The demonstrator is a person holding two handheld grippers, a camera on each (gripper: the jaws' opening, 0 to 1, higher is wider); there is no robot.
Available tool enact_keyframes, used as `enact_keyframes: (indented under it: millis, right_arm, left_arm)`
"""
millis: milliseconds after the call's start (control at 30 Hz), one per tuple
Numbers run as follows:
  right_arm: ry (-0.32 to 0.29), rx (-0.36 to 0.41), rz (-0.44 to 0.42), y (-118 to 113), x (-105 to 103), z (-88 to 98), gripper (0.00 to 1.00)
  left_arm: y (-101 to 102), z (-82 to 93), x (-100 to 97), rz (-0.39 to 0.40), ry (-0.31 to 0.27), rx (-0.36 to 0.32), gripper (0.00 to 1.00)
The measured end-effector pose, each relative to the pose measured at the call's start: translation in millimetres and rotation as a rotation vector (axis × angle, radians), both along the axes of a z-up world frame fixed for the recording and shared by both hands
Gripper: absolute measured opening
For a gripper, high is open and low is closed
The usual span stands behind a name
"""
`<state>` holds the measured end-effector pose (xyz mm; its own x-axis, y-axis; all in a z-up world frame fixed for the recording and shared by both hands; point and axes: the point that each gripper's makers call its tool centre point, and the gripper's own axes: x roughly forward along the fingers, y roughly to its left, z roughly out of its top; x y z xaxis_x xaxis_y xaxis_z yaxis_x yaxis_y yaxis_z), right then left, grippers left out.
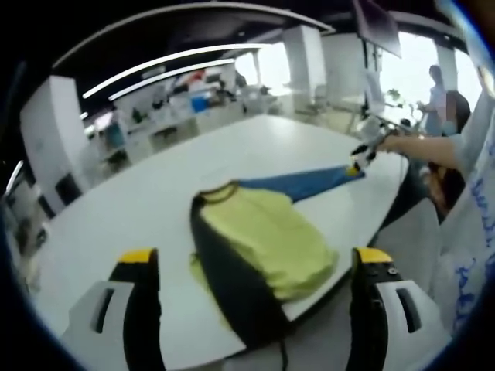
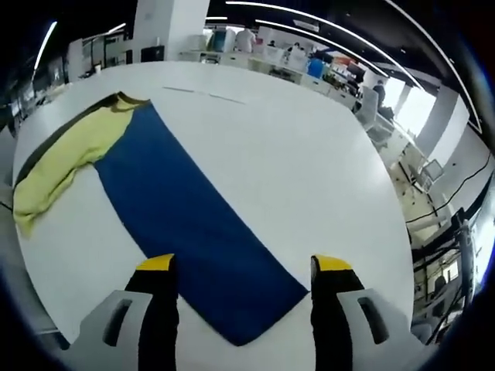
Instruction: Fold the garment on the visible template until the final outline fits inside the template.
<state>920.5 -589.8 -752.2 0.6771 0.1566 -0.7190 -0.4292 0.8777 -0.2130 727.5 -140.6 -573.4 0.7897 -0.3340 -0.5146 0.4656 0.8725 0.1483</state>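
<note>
Garment on table; both tongs parted, empty.

The table is bare past the garment; the garment lies along its near edge.

A large white table is seen; behind it, what may be cluttered office desks and white pillars are visible.

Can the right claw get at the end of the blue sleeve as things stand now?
Probably yes. The right claw is open, and the end of the blue sleeve lies flat on the white table between its jaws, with nothing over it or in the way.
</note>
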Motion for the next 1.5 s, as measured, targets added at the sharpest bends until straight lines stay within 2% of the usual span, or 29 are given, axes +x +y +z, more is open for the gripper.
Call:
enact_keyframes:
  millis: [167,300,467,700,867,1033,1267,1500]
  right_arm:
    - [-0.019,0.019,0.01,16.1,-2.0,6.5,0.85]
    - [-0.018,0.041,0.035,33.2,-8.1,10.2,0.89]
    - [-0.011,0.058,0.064,51.8,-17.9,14.0,1.0]
    - [-0.036,0.062,0.092,70.7,-30.1,27.4,1.0]
    - [-0.052,0.117,0.109,91.8,-41.3,38.2,1.0]
    - [-0.071,0.11,0.147,113.7,-51.0,46.8,1.0]
    - [-0.102,0.146,0.199,146.6,-68.5,64.8,1.0]
    - [-0.116,0.158,0.238,168.8,-86.5,77.4,1.0]
  left_arm:
    - [6.5,2.0,-2.7,0.001,-0.011,-0.003,0.99]
    - [12.0,1.5,-4.2,-0.003,-0.016,-0.003,0.98]
    - [15.9,2.9,-7.0,-0.009,-0.032,-0.019,0.98]
    - [22.3,3.9,-13.3,-0.026,-0.043,-0.024,0.97]
    - [31.1,2.7,-18.4,-0.025,-0.043,-0.022,0.97]
    - [37.6,0.7,-23.8,-0.03,-0.037,-0.025,0.97]
    - [49.4,-1.3,-28.6,-0.02,-0.034,-0.027,0.96]
    - [54.1,-6.9,-31.2,-0.02,-0.017,-0.029,0.96]
